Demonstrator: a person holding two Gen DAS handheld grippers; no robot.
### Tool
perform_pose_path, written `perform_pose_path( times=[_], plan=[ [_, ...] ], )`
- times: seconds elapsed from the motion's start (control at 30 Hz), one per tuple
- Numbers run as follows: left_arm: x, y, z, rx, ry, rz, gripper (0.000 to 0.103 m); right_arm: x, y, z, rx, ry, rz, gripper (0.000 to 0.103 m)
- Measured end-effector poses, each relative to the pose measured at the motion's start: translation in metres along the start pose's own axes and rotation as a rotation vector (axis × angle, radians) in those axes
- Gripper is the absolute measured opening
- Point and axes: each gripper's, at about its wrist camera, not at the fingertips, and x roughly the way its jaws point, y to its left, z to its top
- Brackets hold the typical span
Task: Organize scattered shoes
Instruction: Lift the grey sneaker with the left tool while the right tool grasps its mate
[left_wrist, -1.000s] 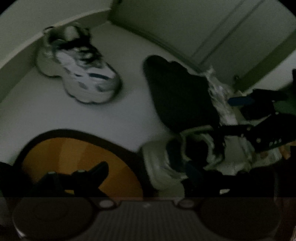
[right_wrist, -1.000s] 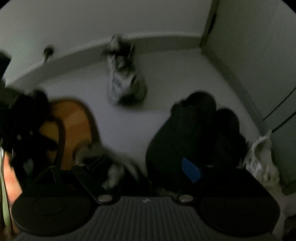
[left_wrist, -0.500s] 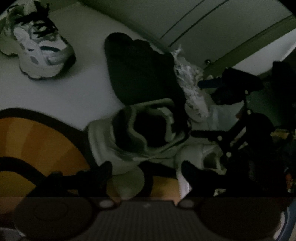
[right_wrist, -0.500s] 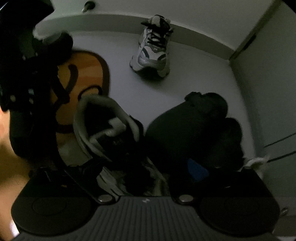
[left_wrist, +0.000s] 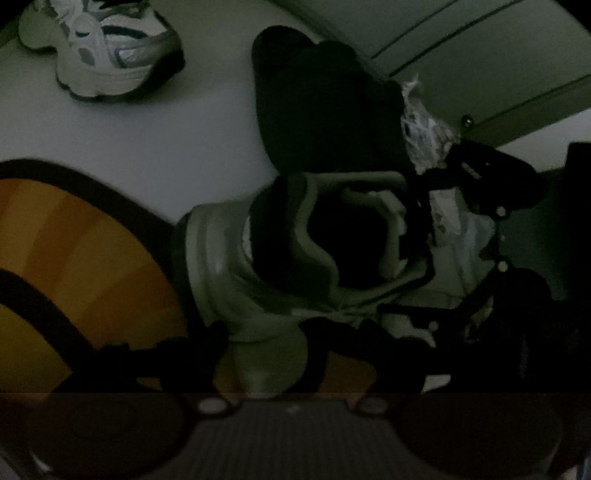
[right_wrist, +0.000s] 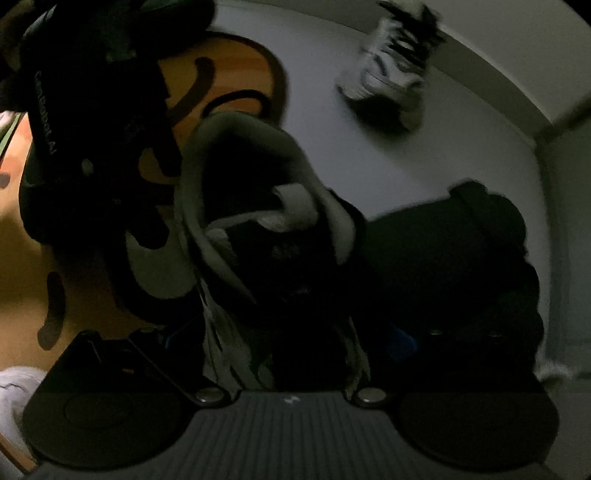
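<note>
1. Shoes lie scattered on a pale floor (left_wrist: 122, 140) in dim light; the landmark is the grey sneaker (left_wrist: 266, 273) standing with its dark opening facing up, at the edge of an orange rug (left_wrist: 74, 258) with dark brown bands.
2. Beyond the grey sneaker, well apart from it and near the wall, stands a white sneaker (left_wrist: 107, 48) with dark laces and blue-grey trim, clear of the rug.
3. Just behind the grey sneaker lies a large black bundle (left_wrist: 325, 107), shape hard to read in the dark; beside that bundle a crumpled white item (left_wrist: 424, 136) shows against a cabinet front (left_wrist: 480, 66).
4. The left claw (left_wrist: 280, 354) hangs over the heel end of the grey sneaker, fingers (left_wrist: 192, 354) spread to either side of the heel. Its jaws are closing, the heel between them, and I cannot see the pads pressing on it.
5. The right claw (right_wrist: 288, 332) points steeply down over the same grey sneaker from the lace end, with the tongue and laces between its spread fingers. Its jaws are closing too; the tips are too dark to say whether they touch the shoe.
6. In the right wrist view the left claw's black body looms beside the sneaker's collar, over the rug.
</note>
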Motion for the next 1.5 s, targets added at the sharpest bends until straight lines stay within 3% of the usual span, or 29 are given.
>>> perform_pose_path(
  times=[0.4, 0.67, 0.93, 1.07, 1.2, 1.33, 1.5],
  plan=[
    [0.001, -0.002, 0.002, -0.037, -0.019, 0.028, 0.077, 0.002, 0.003, 0.006, 0.087, 0.013, -0.023, 0.089],
    [-0.007, 0.014, 0.007, -0.089, -0.041, -0.024, 0.074, -0.006, -0.002, 0.020, 0.197, -0.054, -0.018, 0.082],
    [-0.019, 0.032, 0.010, -0.179, -0.074, -0.001, 0.075, -0.006, 0.001, 0.038, 0.237, -0.117, 0.013, 0.079],
    [-0.022, 0.037, 0.010, -0.209, -0.081, 0.017, 0.076, -0.007, 0.011, 0.051, 0.191, -0.133, 0.005, 0.074],
    [-0.021, 0.044, 0.010, -0.244, -0.079, 0.014, 0.081, -0.004, 0.011, 0.055, 0.197, -0.118, 0.012, 0.077],
    [-0.018, 0.052, 0.007, -0.312, -0.088, 0.011, 0.089, -0.001, 0.010, 0.059, 0.226, -0.116, -0.005, 0.088],
    [-0.016, 0.065, 0.000, -0.427, -0.104, -0.043, 0.088, 0.004, 0.010, 0.058, 0.270, -0.132, -0.032, 0.097]
  ],
)
